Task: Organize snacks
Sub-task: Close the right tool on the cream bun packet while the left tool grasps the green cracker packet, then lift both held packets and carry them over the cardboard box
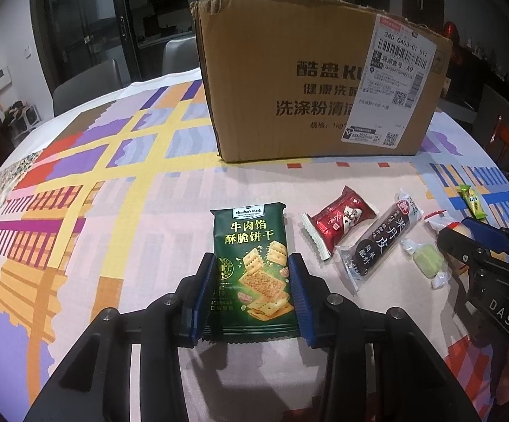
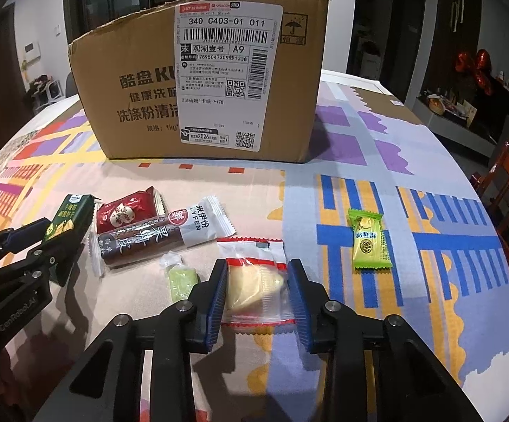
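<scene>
Green cracker packet [image 1: 251,274] flat on the patterned tablecloth [image 1: 89,183], long axis pointing straight ahead toward the cardboard box [image 1: 310,81]; lower half between the pads of the left gripper [image 1: 252,293], jaws apart but flanking both long edges, apparently touching or nearly so. Further right, clear packet with a pale pastry [image 2: 254,277] between the spread fingers of the right gripper [image 2: 256,297], left pad against the wrapper, right pad just beside it. Between the two: red packet [image 2: 124,211], dark fruit-leather bar [image 2: 156,242], small green sweet [image 2: 182,279]. Lime-green candy [image 2: 368,242] apart to the right. Box beyond everything, open top; likely closure first, then lift forward.
</scene>
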